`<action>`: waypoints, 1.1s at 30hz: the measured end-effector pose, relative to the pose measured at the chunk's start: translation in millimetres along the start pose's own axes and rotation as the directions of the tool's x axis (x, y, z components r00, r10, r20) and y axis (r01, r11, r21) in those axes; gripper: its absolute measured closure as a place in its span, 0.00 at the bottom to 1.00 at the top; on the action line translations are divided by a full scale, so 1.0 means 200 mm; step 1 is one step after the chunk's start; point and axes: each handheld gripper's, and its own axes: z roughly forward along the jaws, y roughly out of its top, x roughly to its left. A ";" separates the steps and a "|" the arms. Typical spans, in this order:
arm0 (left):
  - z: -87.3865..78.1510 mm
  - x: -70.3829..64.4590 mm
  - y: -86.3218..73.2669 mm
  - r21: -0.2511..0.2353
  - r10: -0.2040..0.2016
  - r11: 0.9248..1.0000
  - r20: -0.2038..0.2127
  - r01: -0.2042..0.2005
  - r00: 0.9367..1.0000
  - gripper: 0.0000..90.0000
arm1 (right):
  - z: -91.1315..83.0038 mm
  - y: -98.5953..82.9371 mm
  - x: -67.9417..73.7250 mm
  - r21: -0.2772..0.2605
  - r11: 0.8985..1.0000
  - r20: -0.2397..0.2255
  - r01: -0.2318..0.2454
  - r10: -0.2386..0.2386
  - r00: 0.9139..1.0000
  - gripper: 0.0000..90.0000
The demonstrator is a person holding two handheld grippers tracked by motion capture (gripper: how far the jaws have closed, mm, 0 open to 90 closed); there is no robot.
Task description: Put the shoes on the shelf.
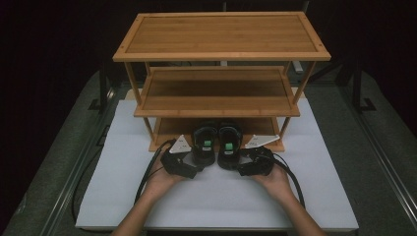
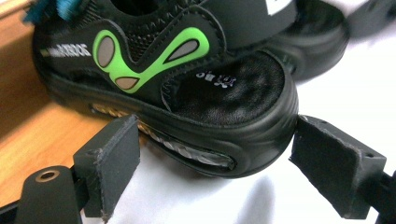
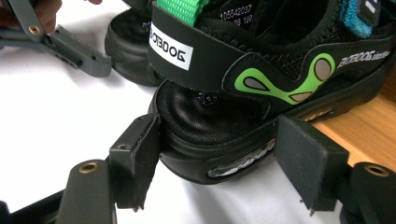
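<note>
Two black shoes with green markings stand side by side, toes on the bottom shelf of a bamboo rack (image 1: 221, 105) and heels out on the white board. My left gripper (image 1: 197, 163) (image 2: 215, 163) is open, one jaw on each side of the left shoe's (image 1: 205, 141) (image 2: 187, 79) heel and close against its sole. My right gripper (image 1: 235, 165) (image 3: 217, 158) is open in the same way around the right shoe's (image 1: 229, 142) (image 3: 243, 79) heel. Both shoes rest on their soles. In the right gripper view, the left shoe (image 3: 128, 42) and the left gripper (image 3: 70, 46) lie behind.
The rack has three shelves; its top shelf (image 1: 221, 34) and middle shelf (image 1: 216, 91) are bare. A white board (image 1: 216, 196) covers the grey table (image 1: 344, 123) in front of the rack. Black cables (image 1: 147, 177) trail from both grippers toward the near edge.
</note>
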 end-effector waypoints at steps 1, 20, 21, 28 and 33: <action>0.00 0.01 0.01 0.006 -0.002 1.000 0.011 0.002 1.000 0.17 | 0.00 0.00 -0.01 -0.007 1.000 -0.008 -0.011 0.011 1.000 0.34; 0.10 0.15 0.06 -0.009 -0.073 0.997 0.005 0.073 0.997 0.17 | 0.09 0.09 -0.11 -0.042 0.998 0.011 -0.038 0.039 0.999 0.34; 0.10 0.15 0.06 -0.007 -0.070 0.997 0.000 0.070 0.998 0.17 | 0.09 0.09 -0.11 -0.042 0.998 0.011 -0.038 0.039 0.999 0.34; 0.13 0.18 0.06 -0.031 -0.082 0.996 -0.032 0.081 0.996 0.21 | 0.12 0.10 -0.14 -0.060 0.998 0.042 -0.023 0.026 0.999 0.35; 0.14 0.19 0.06 -0.036 -0.100 0.995 -0.039 0.098 0.994 0.22 | 0.14 0.12 -0.15 -0.056 0.998 0.060 -0.020 0.023 0.998 0.35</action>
